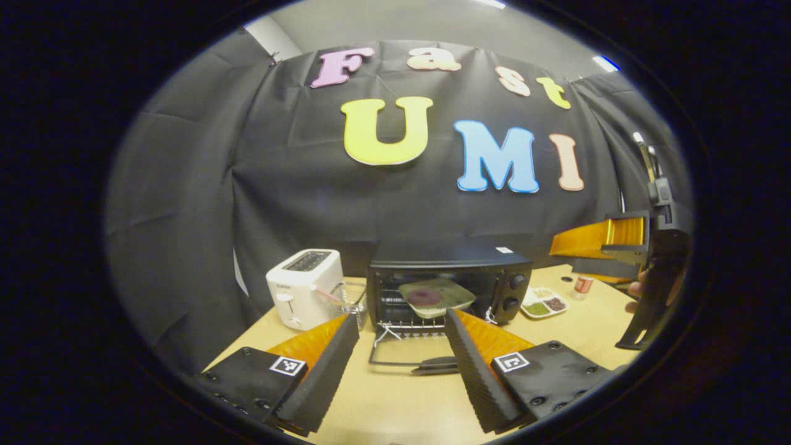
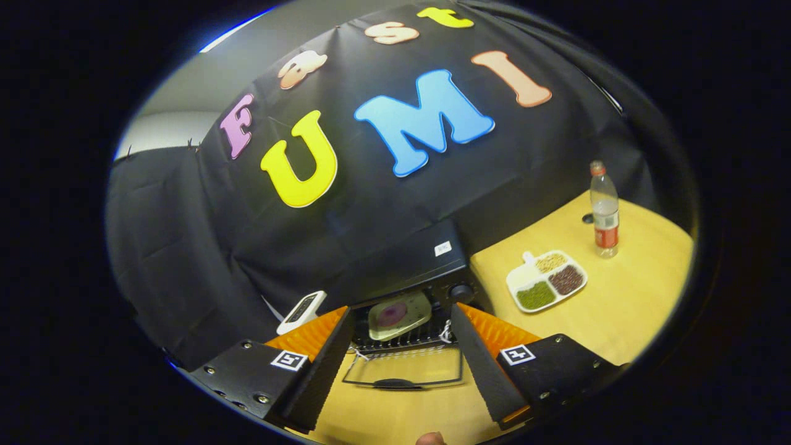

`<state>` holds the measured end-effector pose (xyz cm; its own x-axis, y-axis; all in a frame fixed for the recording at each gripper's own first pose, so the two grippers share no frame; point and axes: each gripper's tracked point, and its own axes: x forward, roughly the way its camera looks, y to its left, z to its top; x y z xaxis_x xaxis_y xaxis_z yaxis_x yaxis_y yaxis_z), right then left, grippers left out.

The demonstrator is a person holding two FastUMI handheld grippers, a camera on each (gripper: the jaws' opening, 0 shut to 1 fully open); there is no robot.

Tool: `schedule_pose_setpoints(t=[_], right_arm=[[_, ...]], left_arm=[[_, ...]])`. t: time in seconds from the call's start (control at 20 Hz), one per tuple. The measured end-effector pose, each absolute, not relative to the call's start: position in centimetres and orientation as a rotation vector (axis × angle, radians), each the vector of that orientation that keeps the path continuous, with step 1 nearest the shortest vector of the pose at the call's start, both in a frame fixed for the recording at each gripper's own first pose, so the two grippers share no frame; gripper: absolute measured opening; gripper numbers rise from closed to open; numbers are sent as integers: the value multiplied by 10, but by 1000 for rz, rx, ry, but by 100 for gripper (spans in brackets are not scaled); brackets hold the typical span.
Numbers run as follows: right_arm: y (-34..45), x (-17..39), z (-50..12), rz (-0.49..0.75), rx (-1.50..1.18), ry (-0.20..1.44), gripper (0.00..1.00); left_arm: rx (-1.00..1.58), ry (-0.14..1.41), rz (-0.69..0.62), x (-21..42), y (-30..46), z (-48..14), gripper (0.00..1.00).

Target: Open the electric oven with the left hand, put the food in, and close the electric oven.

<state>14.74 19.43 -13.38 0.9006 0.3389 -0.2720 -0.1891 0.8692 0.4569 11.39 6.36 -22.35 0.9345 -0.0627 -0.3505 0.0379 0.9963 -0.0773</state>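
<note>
With the door already dropped flat onto the table and the food inside, closing is judged the step in hand. Largest first: pale wooden table, carrying everything. On it, toward the back, the black electric oven, cavity open, knobs on its right face; seen from above in the right gripper view as well. In front of it, the glass door lying level, its dark handle at the near edge. Left gripper low and close before the door, jaws spread wide, nothing between them, the handle just beyond and between the tips. Right gripper higher, looking down over the oven, jaws likewise spread and empty; also visible at the right edge of the left gripper view, held well clear of the door's swing. White toaster just left of the oven, apart from it. Inside the cavity, on the wire rack, a pale plate bearing the dark purplish food, tilted slightly, fully within the opening. Right of the oven, a small divided dish of grains and a bottle, well apart. To close well: slip under or pinch the handle with the left jaws, lift along the hinge's arc rather than straight up, press home gently so the plate does not slide, keep the right gripper out of the way.
</note>
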Motion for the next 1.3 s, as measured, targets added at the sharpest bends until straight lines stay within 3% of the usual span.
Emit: schedule_pose_setpoints(t=[0.25, 0.35, 0.4, 0.45, 0.5, 0.6, 0.65, 0.85, 1.05, 1.15, 1.25, 1.3], right_arm=[[151, 129, -130, 215, 251, 286, 98], [142, 127, -131, 193, 199, 266, 98], [138, 126, -132, 179, 180, 264, 98], [135, 126, -134, 167, 161, 266, 97], [130, 124, -134, 155, 140, 265, 97], [117, 121, -130, 127, 91, 255, 98], [113, 119, -129, 112, 69, 252, 98], [97, 115, -130, 61, 2, 252, 98], [82, 111, -130, 7, -26, 257, 98], [75, 110, -132, -17, -35, 266, 98], [70, 110, -133, -34, -38, 273, 98], [69, 110, -133, -39, -39, 275, 98]], left_arm=[[-77, 464, -131, 112, 31, -272, 100], [-90, 519, -158, 112, 20, -293, 95], [-97, 546, -171, 111, 16, -301, 100], [-101, 576, -181, 111, 11, -312, 91], [-108, 603, -193, 112, 6, -322, 100], [-120, 659, -215, 112, -3, -340, 96], [-121, 687, -221, 114, -6, -349, 100], [-127, 794, -224, 121, -13, -386, 92], [-131, 868, -224, 130, -21, -415, 100], [-124, 895, -229, 132, -27, -424, 96], [-103, 918, -234, 133, -31, -432, 100], [-98, 919, -235, 136, -32, -434, 96]])
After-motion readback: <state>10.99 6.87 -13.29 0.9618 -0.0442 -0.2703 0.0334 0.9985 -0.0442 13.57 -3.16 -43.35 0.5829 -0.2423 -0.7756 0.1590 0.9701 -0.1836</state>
